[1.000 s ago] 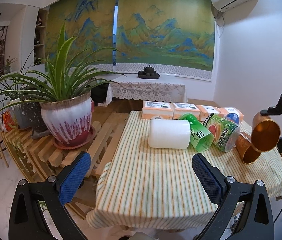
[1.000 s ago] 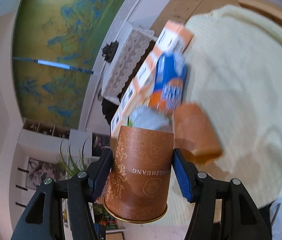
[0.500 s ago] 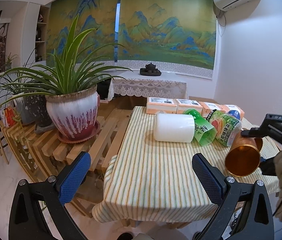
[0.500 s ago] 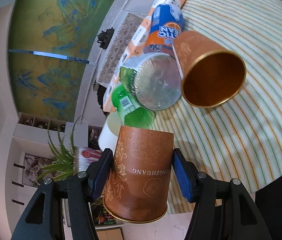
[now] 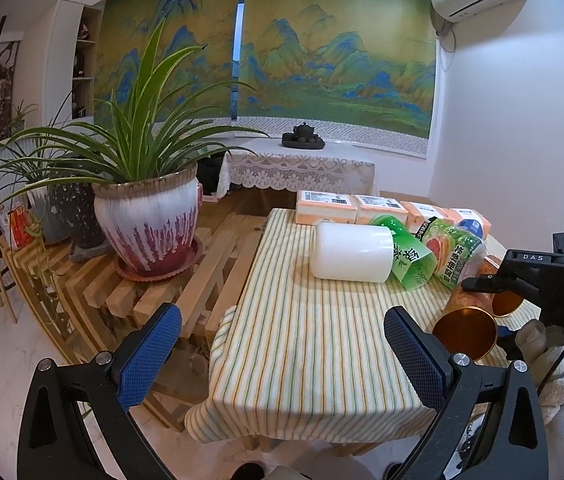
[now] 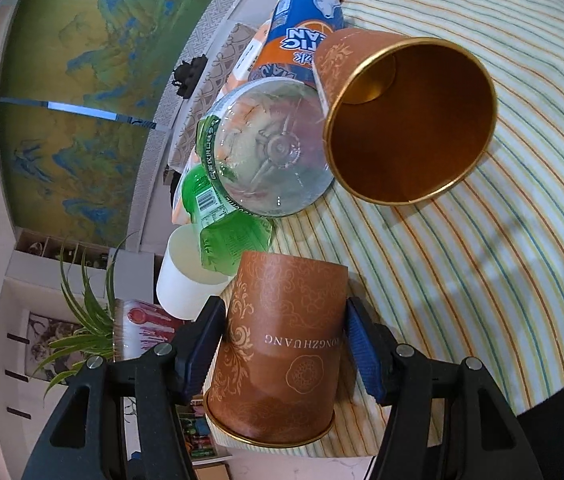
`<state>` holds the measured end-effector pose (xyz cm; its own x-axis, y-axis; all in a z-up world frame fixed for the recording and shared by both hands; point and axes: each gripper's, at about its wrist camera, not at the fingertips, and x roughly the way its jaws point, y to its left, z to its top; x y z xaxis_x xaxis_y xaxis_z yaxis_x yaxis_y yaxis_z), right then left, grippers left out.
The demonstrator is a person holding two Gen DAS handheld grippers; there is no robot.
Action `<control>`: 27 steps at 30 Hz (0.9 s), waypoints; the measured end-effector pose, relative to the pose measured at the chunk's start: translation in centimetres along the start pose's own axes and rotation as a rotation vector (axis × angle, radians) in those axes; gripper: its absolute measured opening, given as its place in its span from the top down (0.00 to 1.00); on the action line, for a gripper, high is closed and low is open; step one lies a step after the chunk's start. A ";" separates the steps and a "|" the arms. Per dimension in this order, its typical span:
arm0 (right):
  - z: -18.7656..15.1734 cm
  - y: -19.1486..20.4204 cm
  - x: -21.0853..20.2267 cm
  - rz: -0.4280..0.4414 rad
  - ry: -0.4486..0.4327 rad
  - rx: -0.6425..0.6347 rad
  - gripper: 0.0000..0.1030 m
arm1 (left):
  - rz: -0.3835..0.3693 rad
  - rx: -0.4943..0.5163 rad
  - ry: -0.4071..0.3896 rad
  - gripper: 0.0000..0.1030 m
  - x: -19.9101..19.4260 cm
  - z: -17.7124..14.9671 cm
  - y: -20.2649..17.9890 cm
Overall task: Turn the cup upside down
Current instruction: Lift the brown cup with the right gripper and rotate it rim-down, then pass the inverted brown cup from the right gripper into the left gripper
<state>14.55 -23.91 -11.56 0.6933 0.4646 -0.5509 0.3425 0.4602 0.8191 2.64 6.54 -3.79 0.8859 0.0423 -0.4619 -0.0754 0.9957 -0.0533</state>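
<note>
My right gripper (image 6: 286,340) is shut on a brown paper cup (image 6: 282,344) with gold print. The cup is tilted, its gold-rimmed mouth pointing back toward the camera. In the left wrist view this cup (image 5: 464,326) hangs over the right side of the striped table, mouth toward me and down, held by the right gripper (image 5: 522,276). A second brown cup (image 6: 406,120) lies on its side on the cloth, mouth open toward me. My left gripper (image 5: 282,348) is open and empty, in front of the table's near edge.
On the striped tablecloth (image 5: 322,340) lie a white cup on its side (image 5: 352,252), a green bottle (image 5: 406,252), a clear bottle (image 6: 269,152) and a blue-orange pack (image 6: 302,44). Orange boxes (image 5: 324,212) line the far edge. A potted plant (image 5: 147,224) stands left on slatted shelves.
My right gripper has lowered the held cup toward the table and brought it nearer, tilting its mouth further down. The left gripper has risen and drawn back a little, staying open.
</note>
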 end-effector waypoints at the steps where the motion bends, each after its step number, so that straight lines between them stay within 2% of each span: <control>1: 0.0 0.1 0.0 -0.008 -0.005 -0.009 0.43 | -0.001 0.000 0.001 0.00 0.0 0.0 0.0; 3: 0.0 0.3 0.0 -0.024 -0.004 -0.030 0.40 | -0.004 0.001 0.001 0.00 0.1 0.1 -0.1; 8: 0.1 0.7 -0.3 -0.046 -0.008 -0.060 0.38 | -0.016 0.022 0.000 0.00 0.0 0.3 -0.7; 14: 0.0 1.4 -2.2 -0.049 -0.036 -0.126 0.38 | -0.108 0.065 0.046 0.00 0.6 1.7 -2.3; 21: -0.8 2.0 -5.8 -0.067 -0.082 -0.258 0.38 | -0.272 0.188 0.202 0.00 3.6 4.4 -6.7; 23: -1.3 2.4 -6.8 -0.099 -0.108 -0.331 0.38 | -0.318 0.225 0.249 0.00 4.5 5.2 -8.2; 27: -2.6 2.3 -9.0 -0.150 -0.161 -0.447 0.38 | -0.422 0.275 0.400 0.00 7.6 6.9 -11.7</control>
<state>7.42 -25.09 -5.13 0.7586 0.2615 -0.5968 0.1653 0.8088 0.5644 13.39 -4.19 -0.58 0.5708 -0.3386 -0.7480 0.4093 0.9071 -0.0982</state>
